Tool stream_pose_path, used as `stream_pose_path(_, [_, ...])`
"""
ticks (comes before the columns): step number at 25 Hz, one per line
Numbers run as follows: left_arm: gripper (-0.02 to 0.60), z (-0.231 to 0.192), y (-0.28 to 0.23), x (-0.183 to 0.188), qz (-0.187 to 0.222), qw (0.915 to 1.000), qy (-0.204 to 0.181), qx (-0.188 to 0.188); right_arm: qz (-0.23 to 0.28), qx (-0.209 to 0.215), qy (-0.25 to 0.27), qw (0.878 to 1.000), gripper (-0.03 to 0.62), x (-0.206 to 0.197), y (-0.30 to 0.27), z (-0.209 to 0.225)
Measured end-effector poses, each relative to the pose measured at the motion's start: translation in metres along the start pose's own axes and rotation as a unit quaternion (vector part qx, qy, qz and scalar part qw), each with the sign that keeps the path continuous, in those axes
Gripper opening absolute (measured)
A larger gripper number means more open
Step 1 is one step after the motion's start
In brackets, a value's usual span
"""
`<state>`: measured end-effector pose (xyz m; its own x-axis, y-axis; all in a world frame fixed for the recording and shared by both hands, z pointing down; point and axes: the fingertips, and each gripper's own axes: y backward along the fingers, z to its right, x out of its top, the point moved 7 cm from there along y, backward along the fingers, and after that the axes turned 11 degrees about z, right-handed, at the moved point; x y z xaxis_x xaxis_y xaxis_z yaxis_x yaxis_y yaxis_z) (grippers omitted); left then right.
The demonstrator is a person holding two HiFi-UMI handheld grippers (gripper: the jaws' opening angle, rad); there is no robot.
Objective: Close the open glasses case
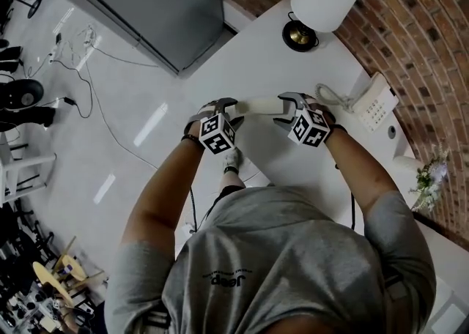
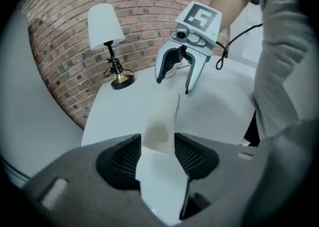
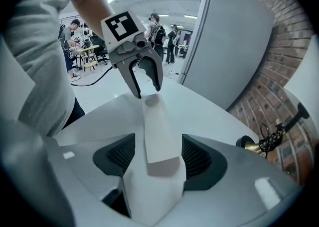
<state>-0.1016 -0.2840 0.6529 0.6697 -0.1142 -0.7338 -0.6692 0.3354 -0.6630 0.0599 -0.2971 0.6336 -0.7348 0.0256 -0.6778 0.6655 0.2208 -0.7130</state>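
Glasses case (image 3: 158,131): pale and slim, stretched across the white table (image 3: 209,116) between the two grippers.
Left gripper (image 3: 148,91): narrowed onto the case's left end, pads against its sides.
Handling: probably light, stiff and smooth, so it may slip; grip the long edges near an end.
Right gripper (image 2: 173,85): partly apart around the right end, with a slight gap at one pad.

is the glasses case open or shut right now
Looks shut: in the right gripper view the glasses case is one flat-topped block with no lid raised.
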Motion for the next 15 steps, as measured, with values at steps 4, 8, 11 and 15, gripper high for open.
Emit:
stream_pose_path(4, [0.206, 0.004, 0.016, 0.014, 0.034, 0.999, 0.029, 0.01, 0.024, -0.02, -0.015, 0.999, 0.287, 0.012, 0.019, 0.001])
stream_pose_path(8, [0.204, 0.009, 0.043, 0.038, 0.084, 0.9933, 0.071, 0.036, 0.066, -0.048, -0.044, 0.996, 0.269, 0.03, 0.047, 0.004])
stream_pose_path(11, [0.187, 0.014, 0.071, 0.06, 0.13, 0.9843, 0.102, 0.063, 0.104, -0.07, -0.066, 0.99, 0.249, 0.043, 0.074, 0.005])
stream_pose_path(15, [0.165, 0.022, 0.111, 0.091, 0.187, 0.9685, 0.128, 0.103, 0.172, -0.102, -0.096, 0.975, 0.209, 0.068, 0.119, 0.007])
